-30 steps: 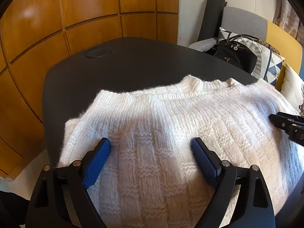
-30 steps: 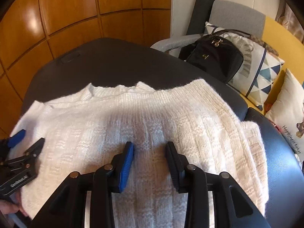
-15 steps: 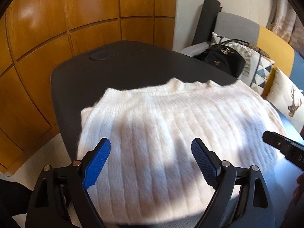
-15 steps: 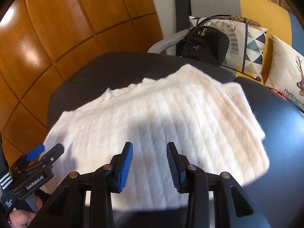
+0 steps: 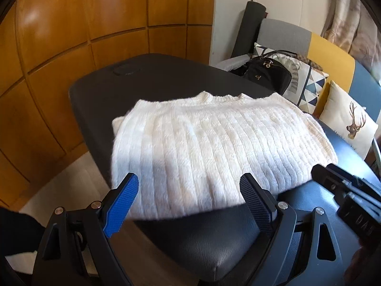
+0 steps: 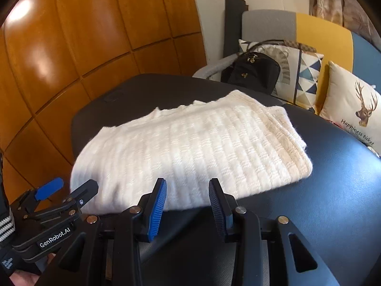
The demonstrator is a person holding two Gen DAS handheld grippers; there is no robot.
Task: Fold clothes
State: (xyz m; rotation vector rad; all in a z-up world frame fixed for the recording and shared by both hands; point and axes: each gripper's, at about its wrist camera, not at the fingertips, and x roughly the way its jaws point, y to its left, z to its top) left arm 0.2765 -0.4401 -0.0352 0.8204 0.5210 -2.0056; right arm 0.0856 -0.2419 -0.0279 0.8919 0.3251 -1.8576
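We see the folded white sweater (image 5: 214, 147) lying flat on the dark padded table (image 5: 152, 78), its ribbed collar edge toward the far end and its near fold toward us. The sweater's left side runs close to the table's left edge, where the top drops to a pale floor (image 5: 71, 181) before the wood-panelled wall (image 5: 59, 47). Beyond the collar a wide strip of bare tabletop stays open up to the rounded far end. On the right, bare dark surface spreads between the sweater's side and the sofa (image 6: 321, 31), where a black bag (image 6: 252, 71) and cushions (image 6: 352, 104) sit well apart from the garment. Nearest us, a band of bare table lies between the sweater's fold and both tools.

Our left gripper (image 5: 189, 202) hangs above the near edge, angled downward, its blue-padded fingers spread wide with nothing between them; the left finger overhangs the floor side. Our right gripper (image 6: 188, 205) is likewise tilted down just short of the fold, its fingers parted by a narrower gap and holding nothing. Neither touches the sweater. Each gripper shows at the edge of the other's view, side by side.
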